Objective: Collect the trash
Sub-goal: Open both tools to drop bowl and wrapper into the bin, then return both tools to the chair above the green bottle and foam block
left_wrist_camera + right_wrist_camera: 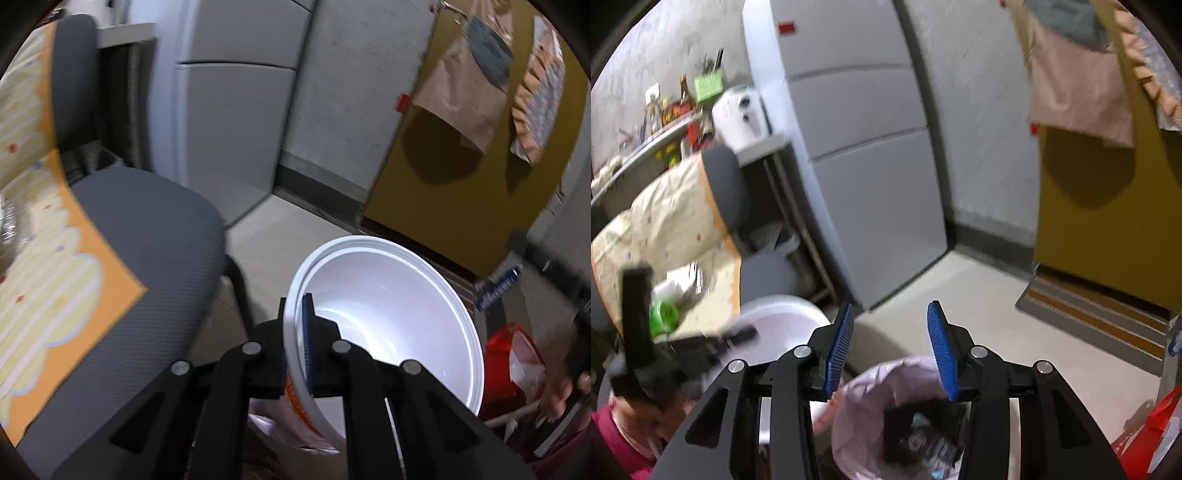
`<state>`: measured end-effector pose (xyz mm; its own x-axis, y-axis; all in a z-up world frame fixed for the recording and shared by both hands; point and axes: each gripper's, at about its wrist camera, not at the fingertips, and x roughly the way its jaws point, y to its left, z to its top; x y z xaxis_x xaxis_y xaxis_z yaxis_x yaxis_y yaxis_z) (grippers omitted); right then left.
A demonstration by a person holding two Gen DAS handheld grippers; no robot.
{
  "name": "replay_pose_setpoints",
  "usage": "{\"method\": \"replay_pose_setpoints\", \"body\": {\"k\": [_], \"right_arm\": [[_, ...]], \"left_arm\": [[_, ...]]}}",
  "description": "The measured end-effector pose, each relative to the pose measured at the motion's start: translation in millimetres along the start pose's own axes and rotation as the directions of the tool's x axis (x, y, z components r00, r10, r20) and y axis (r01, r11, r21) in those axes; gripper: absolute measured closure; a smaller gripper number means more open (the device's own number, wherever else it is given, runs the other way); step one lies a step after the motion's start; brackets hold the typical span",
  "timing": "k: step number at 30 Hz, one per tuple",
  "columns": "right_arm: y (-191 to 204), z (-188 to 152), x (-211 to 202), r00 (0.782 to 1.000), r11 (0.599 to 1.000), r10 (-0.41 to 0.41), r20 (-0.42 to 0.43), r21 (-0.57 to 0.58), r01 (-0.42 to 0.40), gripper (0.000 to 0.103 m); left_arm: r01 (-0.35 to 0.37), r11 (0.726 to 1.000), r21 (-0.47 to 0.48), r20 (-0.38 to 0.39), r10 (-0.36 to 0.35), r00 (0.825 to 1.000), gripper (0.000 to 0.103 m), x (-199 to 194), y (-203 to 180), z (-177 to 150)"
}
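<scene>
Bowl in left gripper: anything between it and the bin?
Nothing visible. The bowl is clamped by its rim in the left gripper. The bin sits open-mouthed under the open right gripper, trash already inside.

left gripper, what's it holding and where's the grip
The left gripper pinches a white paper bowl by its rim wall, one finger inside, one outside. The right gripper is open, empty.

Readable text: I can make out none in either view.
Bowl (388, 325): I see orange print on its outer wall, too blurred to read.
Fridge (857, 147): a red sticker near the top, no letters I can tell.
Bin (905, 424): packaging inside carries print, illegible.
</scene>
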<state>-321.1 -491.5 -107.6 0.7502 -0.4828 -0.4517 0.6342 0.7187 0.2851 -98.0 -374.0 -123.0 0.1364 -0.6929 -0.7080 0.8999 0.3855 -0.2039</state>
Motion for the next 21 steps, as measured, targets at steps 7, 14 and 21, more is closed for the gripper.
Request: {"method": "replay_pose_setpoints", "body": {"k": [7, 14, 21], "right_arm": [[1.8, 9.9, -3.9, 1.0, 1.0, -0.003, 0.02, -0.026, 0.004, 0.054], [22.2, 0.2, 16.4, 0.997, 0.997, 0.049, -0.061, -0.063, -0.053, 0.054], [76.9, -2.1, 30.5, 0.986, 0.982, 0.124, -0.113, -0.128, -0.139, 0.054]], "left_arm": [[0.038, 0.997, 0.067, -0.064, -0.034, 0.997, 0.051, 26.8, -22.4, 8.5], [-0.126, 0.992, -0.01, 0.033, 0.126, 0.991, 0.05, -17.9, 24.9, 7.1], [-0.308, 0.942, -0.136, 0.086, 0.321, 0.943, 0.05, -88.3, 90.1, -13.0]]}}
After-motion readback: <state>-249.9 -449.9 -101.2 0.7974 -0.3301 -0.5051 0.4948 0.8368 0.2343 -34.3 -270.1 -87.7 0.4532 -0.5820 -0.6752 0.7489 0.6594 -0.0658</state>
